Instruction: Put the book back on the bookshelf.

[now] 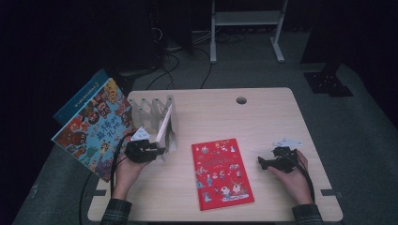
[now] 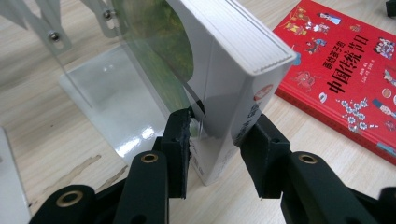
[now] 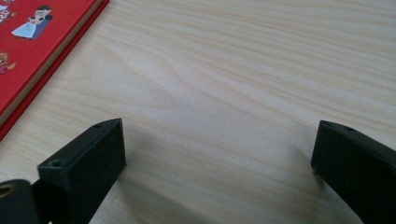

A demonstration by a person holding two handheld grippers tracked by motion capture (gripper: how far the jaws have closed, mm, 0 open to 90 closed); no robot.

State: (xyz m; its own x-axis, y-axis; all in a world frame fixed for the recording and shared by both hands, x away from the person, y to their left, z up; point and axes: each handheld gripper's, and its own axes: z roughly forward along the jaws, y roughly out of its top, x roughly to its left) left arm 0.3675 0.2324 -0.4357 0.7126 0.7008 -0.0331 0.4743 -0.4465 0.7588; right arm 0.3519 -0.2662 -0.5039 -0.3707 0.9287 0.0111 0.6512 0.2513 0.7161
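White book (image 2: 233,70) stands tilted in clear rack (image 2: 98,88), left-centre of desk (image 1: 263,117); stiff, fairly heavy, glossy—best gripped low at spine. Left hand-held gripper (image 2: 215,140) brackets it; right hand-held gripper (image 3: 217,149) wide, empty.

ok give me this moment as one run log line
left gripper: jaws around white book, in clear rack | right gripper: open, idle on table | red book: flat, untouched

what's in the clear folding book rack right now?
One white-spined book stands tilted in the clear accordion-style plastic rack, with the left hand-held gripper at its lower end. The other slots look empty; the book hides whatever lies behind it.
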